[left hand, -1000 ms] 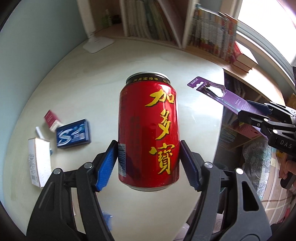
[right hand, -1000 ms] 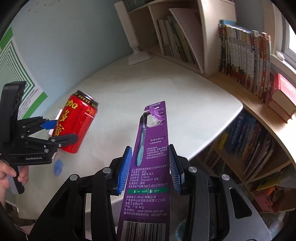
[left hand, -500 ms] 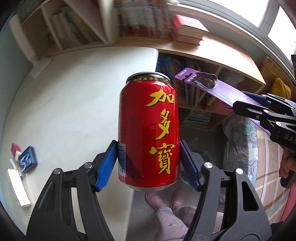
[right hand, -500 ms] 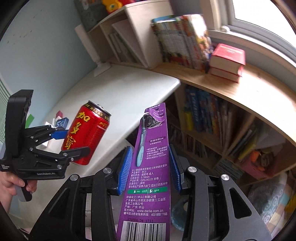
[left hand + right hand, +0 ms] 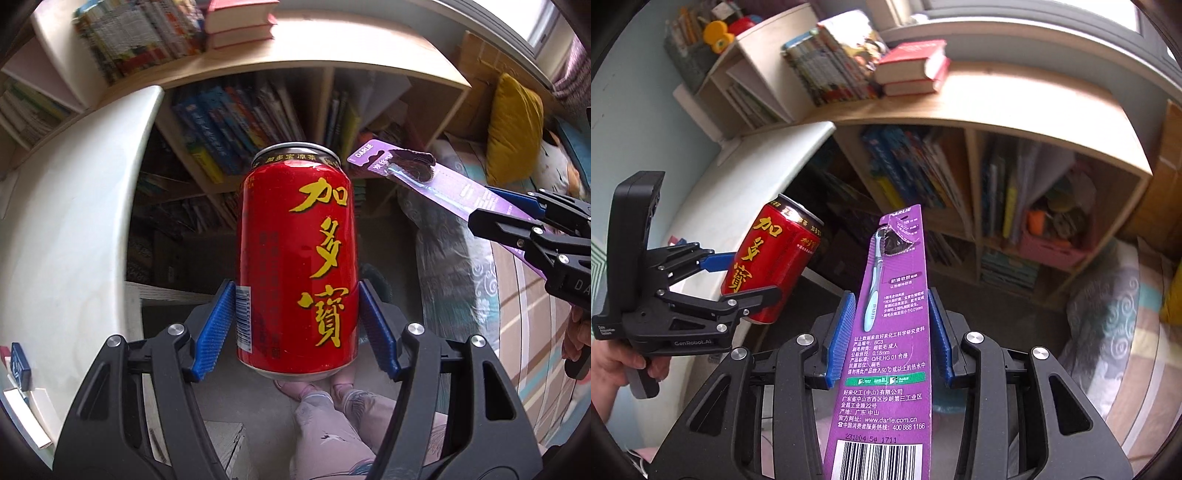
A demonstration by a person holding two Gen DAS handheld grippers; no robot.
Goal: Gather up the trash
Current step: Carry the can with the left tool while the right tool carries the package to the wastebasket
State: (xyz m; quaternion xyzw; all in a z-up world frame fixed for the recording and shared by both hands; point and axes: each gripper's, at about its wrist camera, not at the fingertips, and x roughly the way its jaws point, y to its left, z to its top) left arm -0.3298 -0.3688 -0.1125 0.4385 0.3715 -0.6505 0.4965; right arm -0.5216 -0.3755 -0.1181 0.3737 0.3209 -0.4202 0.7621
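The left gripper [image 5: 297, 328] is pinching the red herbal-tea can [image 5: 297, 266] low on its sides, keeping it upright, probably so nothing spills. The right gripper [image 5: 892, 332] is clamping the purple toothbrush package [image 5: 890, 332] by its edges, just to the can's right. Both are hanging off the tabletop [image 5: 74, 221], in front of the bookshelf [image 5: 960, 184], seemingly being carried toward a bin neither view shows. Only the left view is showing the person's feet [image 5: 317, 387] below the can; only the right view is showing the package's printed back.
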